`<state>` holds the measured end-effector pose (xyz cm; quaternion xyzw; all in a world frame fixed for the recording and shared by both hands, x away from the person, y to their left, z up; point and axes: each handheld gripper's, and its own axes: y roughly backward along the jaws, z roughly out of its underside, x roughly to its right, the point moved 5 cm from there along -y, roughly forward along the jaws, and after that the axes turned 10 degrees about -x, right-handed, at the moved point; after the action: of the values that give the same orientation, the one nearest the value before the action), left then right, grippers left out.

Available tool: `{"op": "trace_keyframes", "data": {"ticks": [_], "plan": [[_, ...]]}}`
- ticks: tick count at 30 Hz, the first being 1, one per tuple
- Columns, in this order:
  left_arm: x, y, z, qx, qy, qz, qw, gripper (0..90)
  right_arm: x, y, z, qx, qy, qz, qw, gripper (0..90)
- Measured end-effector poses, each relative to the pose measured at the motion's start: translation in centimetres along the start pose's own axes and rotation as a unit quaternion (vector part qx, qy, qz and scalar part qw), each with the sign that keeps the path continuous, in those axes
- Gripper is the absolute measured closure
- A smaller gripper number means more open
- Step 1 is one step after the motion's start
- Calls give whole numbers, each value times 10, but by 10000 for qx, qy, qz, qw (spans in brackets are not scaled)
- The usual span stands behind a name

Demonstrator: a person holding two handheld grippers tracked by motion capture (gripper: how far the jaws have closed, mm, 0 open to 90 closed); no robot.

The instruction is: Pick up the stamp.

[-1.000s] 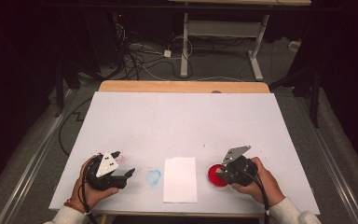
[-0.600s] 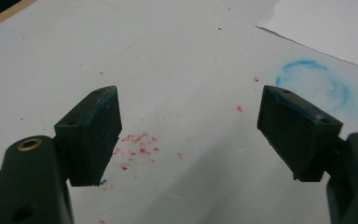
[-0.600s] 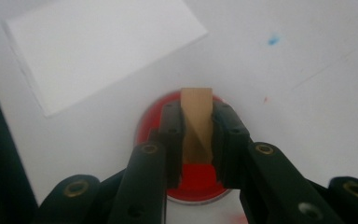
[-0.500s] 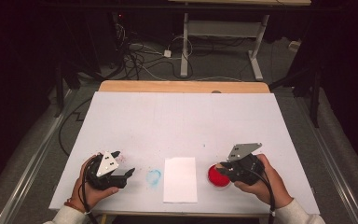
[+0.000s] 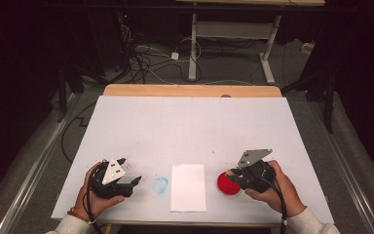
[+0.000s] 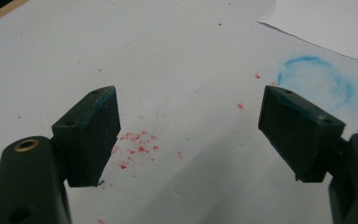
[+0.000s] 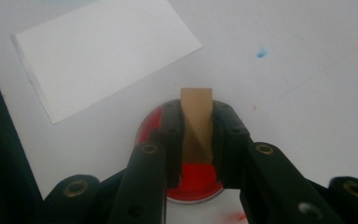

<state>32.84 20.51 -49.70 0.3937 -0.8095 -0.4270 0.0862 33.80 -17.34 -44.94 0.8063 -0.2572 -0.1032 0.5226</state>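
Note:
In the right gripper view my right gripper (image 7: 196, 135) is shut on a small upright wooden block (image 7: 196, 112), directly above a round red ink pad (image 7: 198, 179). The high view places this right gripper (image 5: 233, 176) at the pad's (image 5: 228, 184) right edge, near the table's front. My left gripper (image 5: 132, 171) rests at the front left, jaws wide apart. In its own view the left gripper (image 6: 191, 121) is open with nothing between the jaws, over red specks (image 6: 137, 144) on the white surface.
A white paper sheet (image 5: 188, 187) lies between the two hands, with a faint blue ring stain (image 5: 160, 185) at its left. The ring (image 6: 314, 79) lies just beyond my left jaws. The white table cover (image 5: 190, 126) stretches far ahead; cables and desk legs stand beyond.
The right gripper has shifted slightly to the right over the red pad, with the block still in it. The left gripper has stayed where it was.

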Motion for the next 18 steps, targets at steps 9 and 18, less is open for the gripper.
{"op": "trace_keyframes", "data": {"ticks": [9,18], "plan": [[1,0,0,-12,-31,22,10000,204,1,-28,10,-407,44,-96,9991,755],[1,0,0,-3,-36,38,10000,206,1,-33,11,-456,92,-93,9989,757]]}}
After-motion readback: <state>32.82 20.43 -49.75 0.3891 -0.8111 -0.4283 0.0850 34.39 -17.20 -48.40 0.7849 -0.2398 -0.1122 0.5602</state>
